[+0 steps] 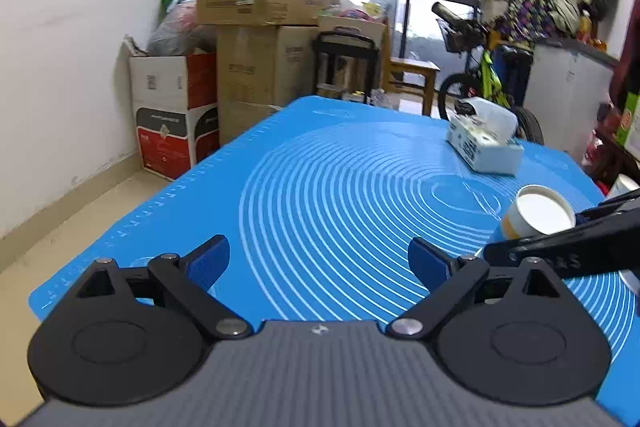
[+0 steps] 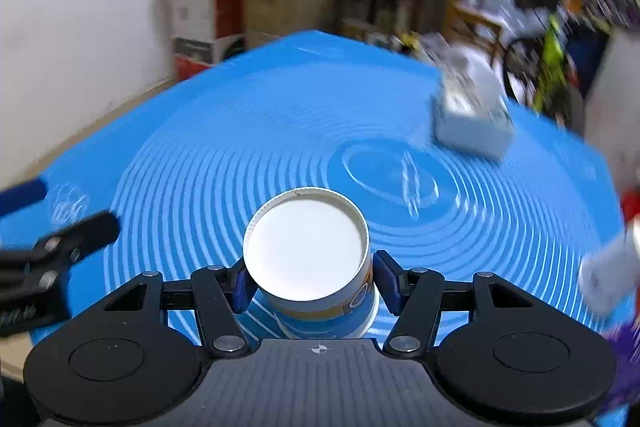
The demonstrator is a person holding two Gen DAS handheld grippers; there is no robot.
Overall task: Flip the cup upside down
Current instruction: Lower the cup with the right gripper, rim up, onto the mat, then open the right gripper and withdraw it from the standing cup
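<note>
A paper cup [image 2: 308, 259], white with yellow and blue print, sits between the blue pads of my right gripper [image 2: 310, 281], which is shut on it. Its flat white base faces up toward the camera, over the blue mat [image 2: 240, 131]. In the left wrist view the same cup [image 1: 536, 213] shows at the right edge, held by the right gripper's black fingers [image 1: 560, 247]. My left gripper [image 1: 320, 259] is open and empty, low over the mat [image 1: 320, 167]. Its black finger [image 2: 80, 231] shows at the left of the right wrist view.
A white tissue box [image 1: 484, 143] lies on the mat's far right; it also shows in the right wrist view [image 2: 472, 123]. Cardboard boxes [image 1: 256, 39] stand beyond the table's far edge, a bicycle [image 1: 484, 83] by the window. A white object [image 2: 608, 275] is at the right edge.
</note>
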